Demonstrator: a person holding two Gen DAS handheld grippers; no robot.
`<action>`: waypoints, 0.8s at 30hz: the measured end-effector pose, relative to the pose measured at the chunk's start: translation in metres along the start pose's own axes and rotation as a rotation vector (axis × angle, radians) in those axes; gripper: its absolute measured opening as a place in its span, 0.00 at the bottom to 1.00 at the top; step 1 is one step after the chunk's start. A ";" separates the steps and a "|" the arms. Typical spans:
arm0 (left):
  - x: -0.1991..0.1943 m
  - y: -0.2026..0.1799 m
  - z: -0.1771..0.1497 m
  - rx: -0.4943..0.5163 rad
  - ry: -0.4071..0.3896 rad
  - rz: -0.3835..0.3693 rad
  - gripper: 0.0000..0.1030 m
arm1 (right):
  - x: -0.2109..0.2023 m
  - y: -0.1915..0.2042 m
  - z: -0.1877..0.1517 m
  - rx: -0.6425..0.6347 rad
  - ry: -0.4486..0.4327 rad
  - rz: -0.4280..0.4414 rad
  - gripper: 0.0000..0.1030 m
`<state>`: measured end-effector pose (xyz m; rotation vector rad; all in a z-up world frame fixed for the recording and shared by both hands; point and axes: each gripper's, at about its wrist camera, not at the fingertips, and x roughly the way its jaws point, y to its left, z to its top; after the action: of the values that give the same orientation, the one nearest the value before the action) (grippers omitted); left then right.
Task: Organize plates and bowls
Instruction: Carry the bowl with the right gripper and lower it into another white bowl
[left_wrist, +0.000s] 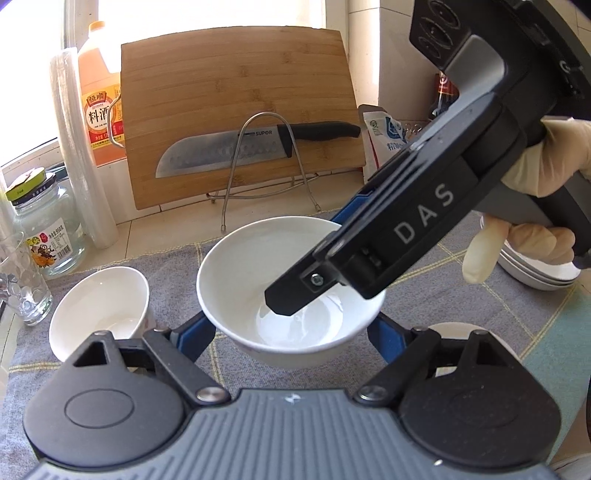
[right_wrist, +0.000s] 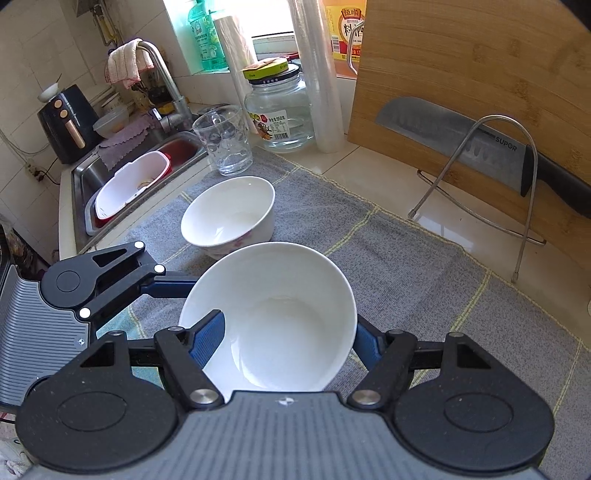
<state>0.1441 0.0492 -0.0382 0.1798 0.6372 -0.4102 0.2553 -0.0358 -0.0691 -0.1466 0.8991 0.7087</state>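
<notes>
Big bowl (left_wrist: 236, 280): white, empty, over the grey cloth (left_wrist: 461, 314), just beside the small bowl (left_wrist: 99, 314)
Facing: mouth up, close to level; round, so no long axis, only the upright one through its middle
Left claw (left_wrist: 291, 330): closed on it, one blue finger against each outer side, low down
Right claw (right_wrist: 288, 336): one finger inside, the other outside the wall; I cannot tell whether the pads press
Step in hand: seems a two-handed lift or carry, since it looks clear of the cloth
Next move: likely setting it down with the other dishes; both hands must travel together and keep the rim level
Further out: stacked plates (left_wrist: 535, 273) to the right; cutting board (left_wrist: 240, 92) and knife (left_wrist: 221, 151) behind
</notes>
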 end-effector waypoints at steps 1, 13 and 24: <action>-0.004 -0.002 0.000 -0.003 -0.003 -0.001 0.86 | -0.004 0.002 -0.002 -0.002 -0.005 0.001 0.76; -0.044 -0.029 -0.007 -0.020 -0.008 -0.016 0.86 | -0.041 0.023 -0.031 -0.003 -0.040 0.026 0.76; -0.063 -0.054 -0.013 0.004 -0.012 -0.042 0.86 | -0.065 0.034 -0.057 0.011 -0.058 0.016 0.76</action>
<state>0.0683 0.0241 -0.0124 0.1678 0.6291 -0.4528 0.1692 -0.0653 -0.0496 -0.1091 0.8498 0.7192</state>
